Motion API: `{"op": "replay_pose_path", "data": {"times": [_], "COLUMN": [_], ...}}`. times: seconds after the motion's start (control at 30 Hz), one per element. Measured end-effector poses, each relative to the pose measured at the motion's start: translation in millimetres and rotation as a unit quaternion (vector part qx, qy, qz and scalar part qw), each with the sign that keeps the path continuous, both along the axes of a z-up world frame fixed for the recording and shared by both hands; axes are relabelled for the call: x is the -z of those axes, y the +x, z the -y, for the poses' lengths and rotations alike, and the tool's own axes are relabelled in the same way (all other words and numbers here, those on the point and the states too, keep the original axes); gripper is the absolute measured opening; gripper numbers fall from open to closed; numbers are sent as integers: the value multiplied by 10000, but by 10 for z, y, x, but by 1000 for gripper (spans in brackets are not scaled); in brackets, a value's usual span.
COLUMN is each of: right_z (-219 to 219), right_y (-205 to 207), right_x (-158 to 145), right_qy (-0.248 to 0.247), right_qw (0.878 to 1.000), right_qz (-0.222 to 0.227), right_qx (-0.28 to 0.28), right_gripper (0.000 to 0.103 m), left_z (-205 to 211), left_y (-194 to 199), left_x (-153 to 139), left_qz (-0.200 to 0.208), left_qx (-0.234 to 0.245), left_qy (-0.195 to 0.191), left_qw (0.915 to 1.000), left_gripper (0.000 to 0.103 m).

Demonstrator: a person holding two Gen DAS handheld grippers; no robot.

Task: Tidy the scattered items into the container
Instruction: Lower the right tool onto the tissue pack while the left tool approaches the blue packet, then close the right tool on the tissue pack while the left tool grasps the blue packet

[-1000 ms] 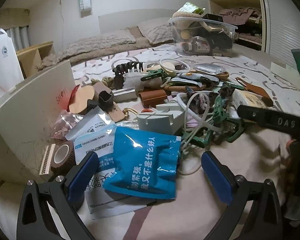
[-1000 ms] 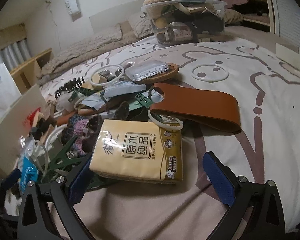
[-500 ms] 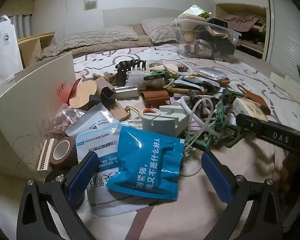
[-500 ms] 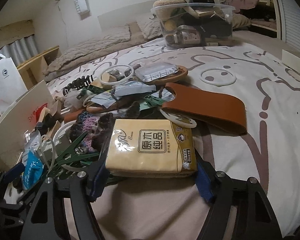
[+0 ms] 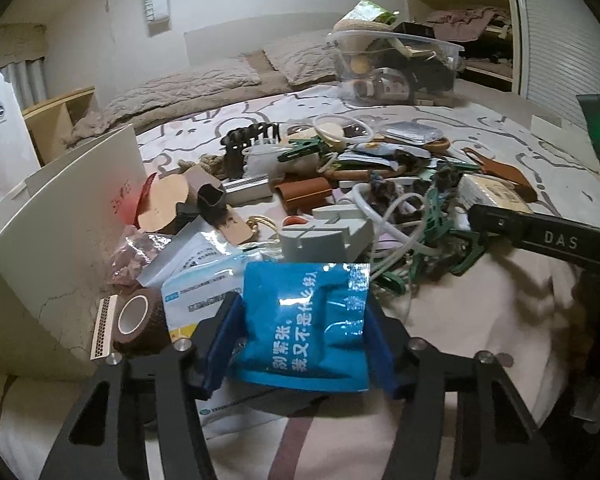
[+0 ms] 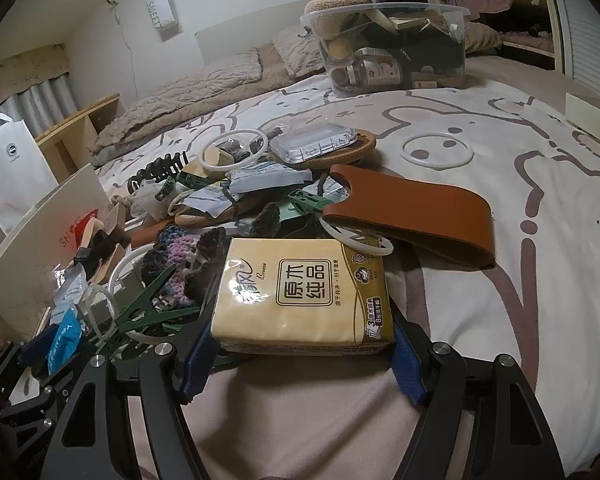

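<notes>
1. Left gripper point(image 5: 304, 344): its jaws have just been closing, and the blue pads now press both side edges of the glossy blue foil sachet point(image 5: 312, 324), which crumples and buckles between them.
2. Right gripper point(image 6: 302, 354): jaws likewise closed in within the last moment, pads clamped on the flanks of the yellow tissue pack point(image 6: 304, 292), a soft rectangular brick in shiny plastic wrap.
3. Under the sachet, at seven o'clock of it, lies a flat white paper pouch point(image 5: 198, 292) with blue print; at nine o'clock stands a brown roll of fabric tape point(image 5: 138, 320), its hollow core facing us.
4. At twelve o'clock of the sachet sits a grey moulded plastic block point(image 5: 324, 236) with slots, and at two o'clock a tangle of green plastic clips point(image 5: 440, 236) and white tubing.
5. From the tissue pack, at two o'clock: a smooth tan leather sleeve point(image 6: 416, 216), folded flat with a notch cut in one end. At ten o'clock, a knobbly purple-and-black crocheted piece point(image 6: 180, 252).
6. Farther at one o'clock, a thin white ring point(image 6: 436, 150) lies alone on the patterned bedsheet point(image 6: 540, 280).
7. The container point(image 6: 392, 52), a clear plastic tub heaped full, stands at twelve o'clock, well apart from both gripped items.
</notes>
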State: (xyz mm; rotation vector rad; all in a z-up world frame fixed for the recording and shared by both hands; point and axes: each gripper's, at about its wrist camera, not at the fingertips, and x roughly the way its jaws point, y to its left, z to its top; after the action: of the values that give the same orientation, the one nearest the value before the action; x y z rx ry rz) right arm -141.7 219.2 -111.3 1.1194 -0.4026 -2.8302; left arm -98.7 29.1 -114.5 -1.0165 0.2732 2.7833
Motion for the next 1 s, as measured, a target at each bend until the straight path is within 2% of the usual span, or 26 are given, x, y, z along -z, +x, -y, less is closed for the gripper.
{"op": "replay_pose_path", "data": {"times": [0.4, 0.8, 1.0], "right_z": [-11, -1, 23], "right_y": [10, 33, 55], "right_x": [-11, -51, -156], "right_qy": [-50, -131, -106], "right_qw": [10000, 9998, 9994], "right_qz": [-5, -17, -175], "right_qx": [-11, -152, -284], "right_gripper": [75, 75, 75], "left_z": [81, 203, 278], "left_y": [79, 69, 31], "left_x": [-169, -220, -274], "left_qz": [-312, -424, -501], "left_qx": [14, -183, -342], "left_qy": [326, 459, 566], "left_qw": [9990, 9979, 9966], "left_gripper": [53, 53, 53]}}
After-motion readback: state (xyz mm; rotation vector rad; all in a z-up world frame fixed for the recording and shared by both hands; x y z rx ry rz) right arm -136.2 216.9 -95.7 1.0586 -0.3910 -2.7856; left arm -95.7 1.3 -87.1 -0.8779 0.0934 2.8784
